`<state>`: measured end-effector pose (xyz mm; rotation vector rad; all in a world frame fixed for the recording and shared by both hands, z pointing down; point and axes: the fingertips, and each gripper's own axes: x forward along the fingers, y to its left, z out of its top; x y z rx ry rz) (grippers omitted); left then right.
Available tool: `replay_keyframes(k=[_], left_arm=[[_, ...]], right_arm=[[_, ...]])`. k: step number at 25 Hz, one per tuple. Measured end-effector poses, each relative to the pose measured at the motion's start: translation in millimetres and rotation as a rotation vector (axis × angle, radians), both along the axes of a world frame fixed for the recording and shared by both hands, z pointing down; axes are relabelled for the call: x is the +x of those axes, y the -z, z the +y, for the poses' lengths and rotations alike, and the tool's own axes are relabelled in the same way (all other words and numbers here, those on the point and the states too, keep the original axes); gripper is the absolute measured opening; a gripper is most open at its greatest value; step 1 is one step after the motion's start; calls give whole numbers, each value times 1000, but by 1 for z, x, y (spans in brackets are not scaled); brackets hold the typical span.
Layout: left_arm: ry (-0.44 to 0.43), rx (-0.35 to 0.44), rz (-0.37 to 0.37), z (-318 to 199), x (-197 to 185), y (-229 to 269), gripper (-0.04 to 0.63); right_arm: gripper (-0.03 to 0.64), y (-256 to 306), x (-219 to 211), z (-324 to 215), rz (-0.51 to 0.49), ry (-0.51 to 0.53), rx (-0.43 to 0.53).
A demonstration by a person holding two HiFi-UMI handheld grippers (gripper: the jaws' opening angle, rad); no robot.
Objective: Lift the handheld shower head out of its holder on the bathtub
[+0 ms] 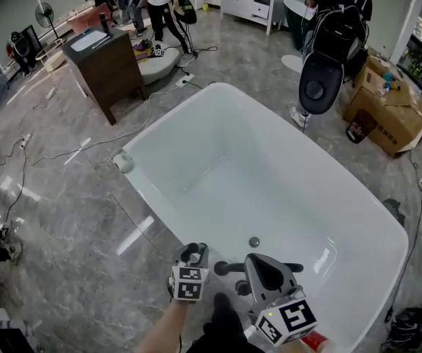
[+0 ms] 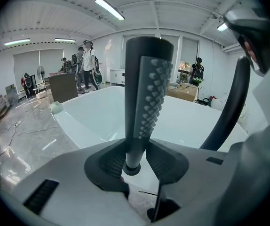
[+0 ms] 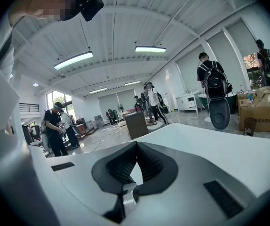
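Clamping the shower head (image 2: 146,93) by its handle, our left tongs (image 2: 136,144) have it standing upright between them, perhaps not yet clear of its hidden holder; our right tongs (image 3: 136,147), closed and empty, sit alongside

No readable text or numbers; only square markers on left gripper cube (image 1: 189,283) and right gripper cube (image 1: 288,322).

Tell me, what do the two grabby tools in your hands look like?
The left gripper and right gripper are pale grey plastic shells whose tongs have dark, ribbed pads. Each carries a white cube with black square markers.
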<state>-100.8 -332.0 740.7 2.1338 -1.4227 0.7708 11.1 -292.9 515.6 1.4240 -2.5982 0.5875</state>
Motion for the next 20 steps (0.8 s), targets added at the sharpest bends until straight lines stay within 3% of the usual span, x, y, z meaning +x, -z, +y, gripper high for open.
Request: replay_keyframes(k=[20], left_arm=[[-38,125,-13,25,-8,105,151]], right_arm=[[5,32,-14,28,-9,3,34]])
